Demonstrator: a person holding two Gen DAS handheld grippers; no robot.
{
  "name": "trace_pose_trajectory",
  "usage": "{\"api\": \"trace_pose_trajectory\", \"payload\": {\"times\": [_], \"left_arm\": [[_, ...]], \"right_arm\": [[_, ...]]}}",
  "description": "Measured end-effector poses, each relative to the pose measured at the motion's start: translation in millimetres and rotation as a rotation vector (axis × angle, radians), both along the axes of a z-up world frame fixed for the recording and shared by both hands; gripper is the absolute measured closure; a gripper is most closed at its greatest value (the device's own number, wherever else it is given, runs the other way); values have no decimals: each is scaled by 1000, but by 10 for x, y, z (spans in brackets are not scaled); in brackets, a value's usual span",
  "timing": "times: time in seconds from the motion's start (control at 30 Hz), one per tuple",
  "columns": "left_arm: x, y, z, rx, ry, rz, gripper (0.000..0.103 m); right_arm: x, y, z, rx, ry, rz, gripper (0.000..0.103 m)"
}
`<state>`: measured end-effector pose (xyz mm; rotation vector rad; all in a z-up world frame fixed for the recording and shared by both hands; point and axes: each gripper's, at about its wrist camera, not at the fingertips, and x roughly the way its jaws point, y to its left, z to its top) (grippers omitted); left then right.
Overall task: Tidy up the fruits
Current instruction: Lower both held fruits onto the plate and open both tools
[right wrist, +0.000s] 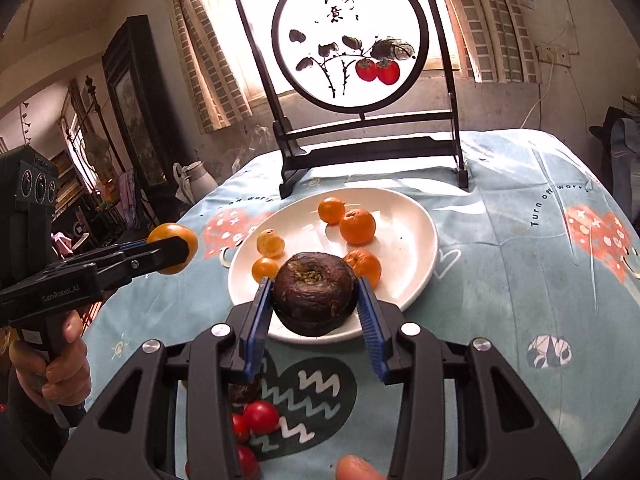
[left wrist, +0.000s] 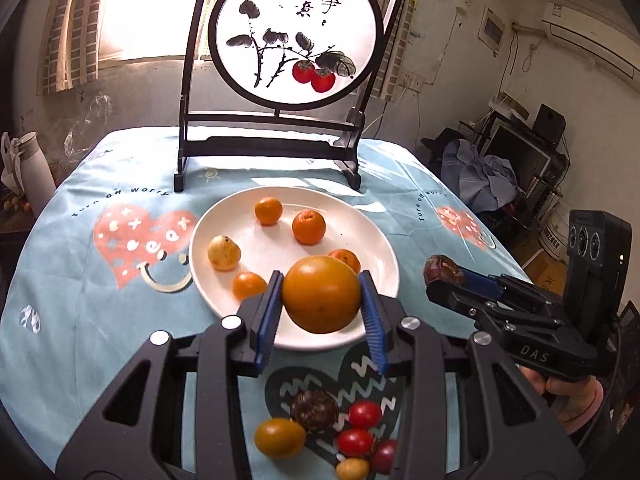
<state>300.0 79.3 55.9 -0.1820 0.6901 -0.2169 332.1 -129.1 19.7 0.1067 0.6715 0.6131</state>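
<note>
My left gripper (left wrist: 322, 300) is shut on a large orange fruit (left wrist: 322, 294) and holds it over the near rim of the white plate (left wrist: 360, 216). My right gripper (right wrist: 314, 300) is shut on a dark brown wrinkled fruit (right wrist: 314, 294) over the plate's (right wrist: 416, 232) near edge. The plate holds several small oranges (left wrist: 308, 227) and a pale yellow fruit (left wrist: 224, 253). Each gripper shows in the other's view: the right one (left wrist: 444, 270) at right, the left one (right wrist: 172, 248) at left.
Loose fruit lies near me on the blue tablecloth: red tomatoes (left wrist: 364, 414), a yellow-orange fruit (left wrist: 280, 437), a dark brown one (left wrist: 314, 410). A black-framed round painted screen (left wrist: 296, 32) stands behind the plate. A white kettle (left wrist: 34, 172) sits at far left.
</note>
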Motion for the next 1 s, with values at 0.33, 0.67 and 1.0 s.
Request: {"api": "trace_pose_trajectory", "payload": {"times": [0.33,0.67,1.0], "left_arm": [[937,-134,-488,91,137,42,65],[1198,-135,-734,157,190,94,64],[574,-4,-300,259,85,219,6]], "right_arm": [[571,143,-427,-78,64,-54,60],[668,225,-555,-116,72,-45,57],[266,123,-210,-66,-3,-40,36]]}}
